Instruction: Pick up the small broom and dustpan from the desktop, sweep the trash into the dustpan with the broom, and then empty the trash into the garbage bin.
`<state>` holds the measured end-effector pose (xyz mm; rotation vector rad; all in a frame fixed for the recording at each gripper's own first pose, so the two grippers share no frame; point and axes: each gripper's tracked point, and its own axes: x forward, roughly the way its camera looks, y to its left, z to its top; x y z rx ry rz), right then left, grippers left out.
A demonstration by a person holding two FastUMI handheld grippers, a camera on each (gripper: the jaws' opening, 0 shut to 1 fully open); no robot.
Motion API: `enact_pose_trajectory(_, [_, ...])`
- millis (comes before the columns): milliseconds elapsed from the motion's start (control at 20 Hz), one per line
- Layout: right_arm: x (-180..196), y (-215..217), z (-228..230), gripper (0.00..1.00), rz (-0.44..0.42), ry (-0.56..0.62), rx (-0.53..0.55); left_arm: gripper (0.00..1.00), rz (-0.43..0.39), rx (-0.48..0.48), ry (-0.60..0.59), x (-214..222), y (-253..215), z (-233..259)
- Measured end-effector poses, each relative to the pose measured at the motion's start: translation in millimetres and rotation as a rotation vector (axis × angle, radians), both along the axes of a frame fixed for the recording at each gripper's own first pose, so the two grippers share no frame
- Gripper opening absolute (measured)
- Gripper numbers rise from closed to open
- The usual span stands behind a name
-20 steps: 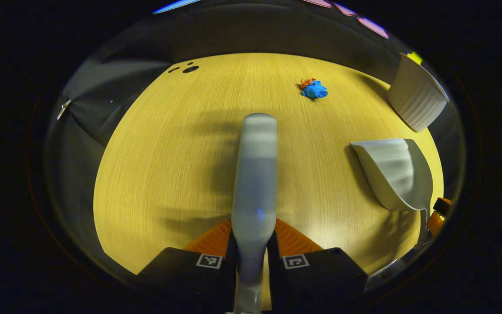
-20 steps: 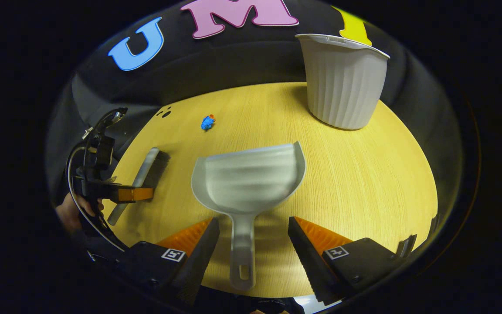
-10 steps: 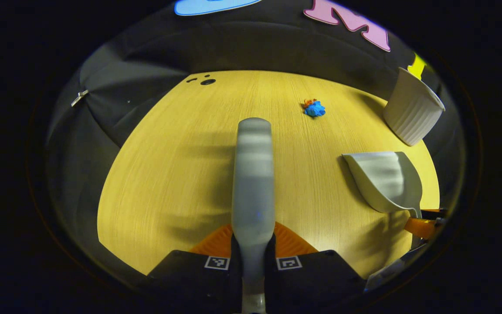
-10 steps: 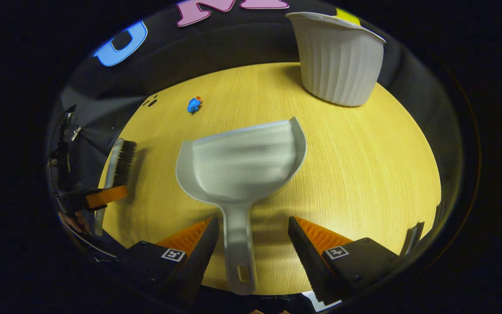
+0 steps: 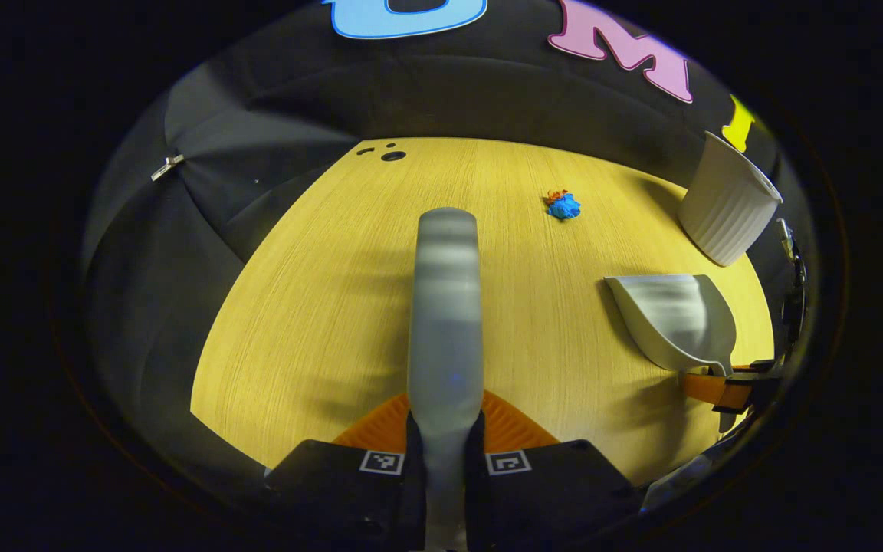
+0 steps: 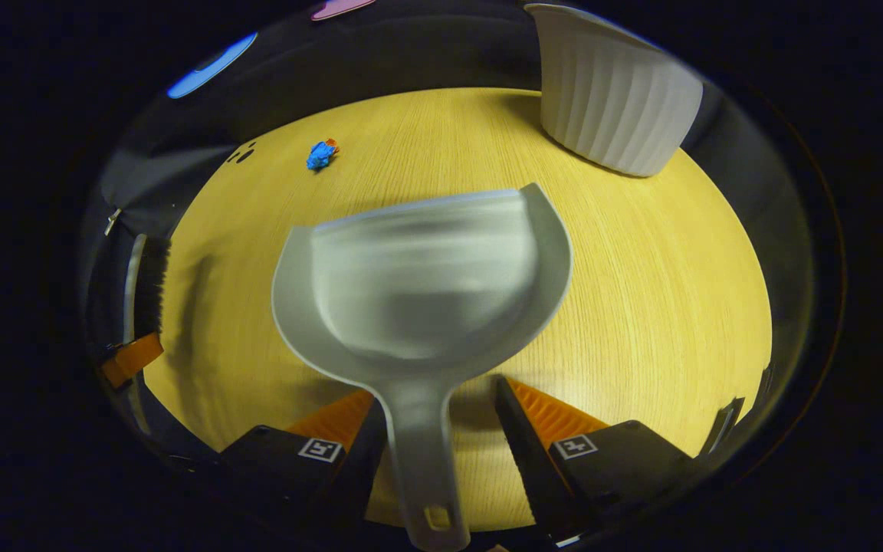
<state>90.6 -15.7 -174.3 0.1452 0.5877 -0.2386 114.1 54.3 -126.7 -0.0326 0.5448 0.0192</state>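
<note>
Two tongs | left (image 5: 444, 429) clamps broom (image 5: 445, 307) (no legible labels)

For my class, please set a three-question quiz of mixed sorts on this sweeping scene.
1. True or false: the left gripper is shut on the grey plastic broom.
2. Which lies nearest the blue and orange crumpled trash? A) white ribbed bin B) grey plastic dustpan C) dark holes in the yellow wooden table
3. Fill in: the right gripper straddles the dustpan's ____.

Key: 1 true; 2 A; 3 handle.
</note>
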Motion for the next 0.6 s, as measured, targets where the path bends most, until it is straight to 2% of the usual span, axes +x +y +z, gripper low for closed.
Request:
enact_pose_trajectory(100, [2.3,-1.8,0.5,0.71,-0.002,0.002,-0.013,0.24,0.005,0.000,0.000,-0.1,0.0,0.7])
enact_pose_trajectory(150, [3.7,-1.2,1.0,0.58,0.010,0.001,-0.010,0.24,0.009,0.002,0.001,0.1,0.8,0.9])
enact_pose_trajectory(200, [4.2,1.2,1.7,0.55,0.027,0.000,-0.007,0.24,0.013,0.000,0.000,0.3,1.2,1.2])
enact_pose_trajectory(250, [4.5,1.7,2.4,0.42,0.041,0.001,0.004,0.24,0.017,-0.007,0.002,1.8,0.7,1.7])
enact_pose_trajectory(300, [5.2,2.8,3.6,0.42,0.059,-0.006,0.017,0.22,0.022,-0.016,0.004,3.7,0.0,1.0])
enact_pose_trajectory(350, [5.5,5.7,2.0,0.40,0.084,-0.002,0.034,0.24,0.026,-0.022,0.006,7.1,-0.6,1.0])
enact_pose_trajectory(400, [4.7,7.2,2.1,0.34,0.102,0.002,0.047,0.24,0.020,-0.025,0.008,10.5,-1.8,1.5])
enact_pose_trajectory(450, [3.4,7.7,1.7,0.37,0.124,0.013,0.059,0.24,-0.001,-0.020,0.006,15.7,-5.0,3.6])
enact_pose_trajectory(600, [-1.8,-0.6,1.7,0.34,0.167,0.037,0.041,0.24,-0.084,0.042,0.016,36.8,-13.2,13.0])
